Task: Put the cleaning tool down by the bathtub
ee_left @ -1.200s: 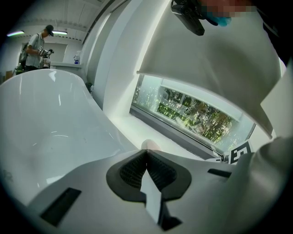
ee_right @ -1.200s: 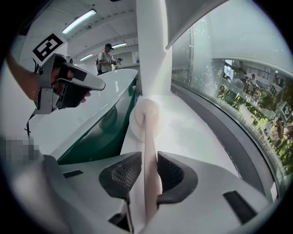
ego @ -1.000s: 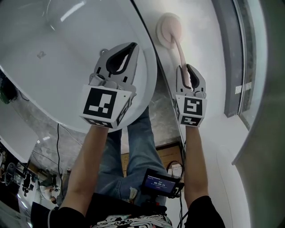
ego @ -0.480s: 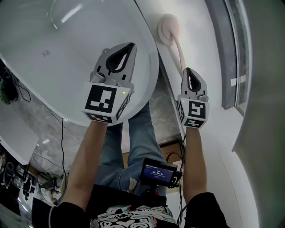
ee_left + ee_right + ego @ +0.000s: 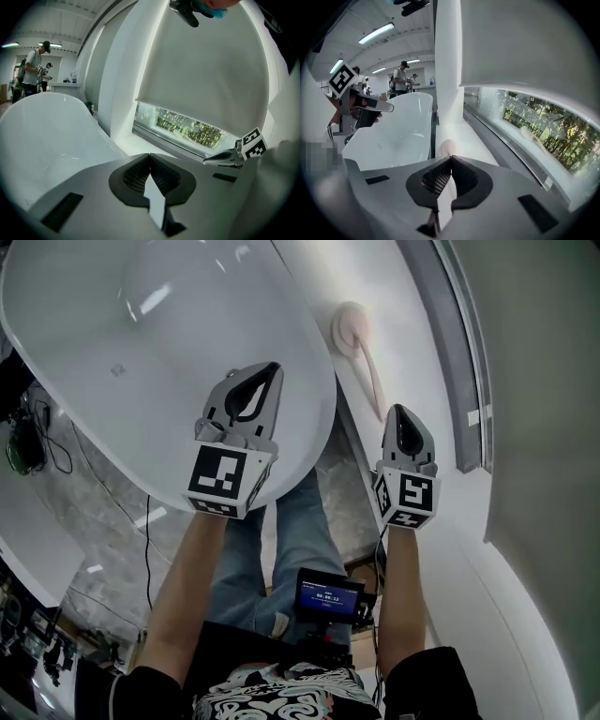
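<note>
The bathtub [image 5: 112, 324] is the biggest thing here, a white oval that fills the upper left of the head view. Its basin holds glare from the lights and one small mark on the floor. Right of the bathtub runs a white ledge [image 5: 412, 352], and beyond that, farther from the bathtub, a grey window frame [image 5: 448, 343] with greenery behind the glass.

The cleaning tool [image 5: 364, 357] lies flat on that ledge, just beside the bathtub's right rim. Its long axis runs along the ledge, roughly parallel to the rim. The pale round head [image 5: 349, 326] is at the far end, pointing away from me, and the thin handle trails back toward me. In the right gripper view the head shows as a pale disc on the ledge, just past my jaw tips.

My left gripper [image 5: 275, 367] hangs over the bathtub's near right rim. Its jaws are pressed together at the tips, with nothing between them. My right gripper [image 5: 397, 411] is on the ledge side of the bathtub, its tip just beside the near end of the handle. As far as I can tell it is not touching it. Its jaws are closed tip to tip and empty.

A small lit display [image 5: 328, 599] sits at my waist, nearer me than the bathtub.
</note>
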The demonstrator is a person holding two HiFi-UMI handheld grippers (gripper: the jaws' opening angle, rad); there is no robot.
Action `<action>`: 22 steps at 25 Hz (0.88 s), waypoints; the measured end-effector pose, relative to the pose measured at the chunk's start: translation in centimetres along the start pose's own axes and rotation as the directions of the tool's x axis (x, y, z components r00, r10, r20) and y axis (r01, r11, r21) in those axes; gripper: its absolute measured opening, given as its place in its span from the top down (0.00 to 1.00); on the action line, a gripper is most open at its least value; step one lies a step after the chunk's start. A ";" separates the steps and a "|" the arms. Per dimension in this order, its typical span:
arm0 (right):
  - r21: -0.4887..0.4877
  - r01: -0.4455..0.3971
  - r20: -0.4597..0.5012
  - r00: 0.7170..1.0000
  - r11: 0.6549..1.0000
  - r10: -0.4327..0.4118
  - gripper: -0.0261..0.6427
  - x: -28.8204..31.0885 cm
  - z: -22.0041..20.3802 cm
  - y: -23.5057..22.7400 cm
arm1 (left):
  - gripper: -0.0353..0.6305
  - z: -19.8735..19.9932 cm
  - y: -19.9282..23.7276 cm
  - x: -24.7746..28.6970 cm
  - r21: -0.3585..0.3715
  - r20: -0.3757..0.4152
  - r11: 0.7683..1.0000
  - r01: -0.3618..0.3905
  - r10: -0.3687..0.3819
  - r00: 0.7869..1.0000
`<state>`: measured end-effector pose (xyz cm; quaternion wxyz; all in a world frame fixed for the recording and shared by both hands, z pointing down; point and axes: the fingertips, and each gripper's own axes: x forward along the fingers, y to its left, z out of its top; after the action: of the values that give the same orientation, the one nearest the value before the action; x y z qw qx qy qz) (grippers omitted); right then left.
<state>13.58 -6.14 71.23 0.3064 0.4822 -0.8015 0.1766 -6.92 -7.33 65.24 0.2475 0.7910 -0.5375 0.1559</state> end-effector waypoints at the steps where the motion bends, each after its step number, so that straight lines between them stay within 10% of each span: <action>1: 0.009 0.011 0.005 1.000 1.000 -0.011 0.92 -0.9 0.4 0.0 | 0.92 0.5 0.0 -0.7 0.005 0.003 1.000 -0.001 0.001 1.000; 22: 0.073 0.058 0.220 0.973 0.996 -0.072 0.92 -17.1 16.6 1.8 | 0.92 13.3 -1.9 -14.2 0.048 0.106 0.997 -0.060 0.055 0.993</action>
<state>12.64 -3.54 47.46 0.2041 0.5348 -0.8083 0.1377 -10.68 -3.24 46.54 0.1940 0.7884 -0.5680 0.1350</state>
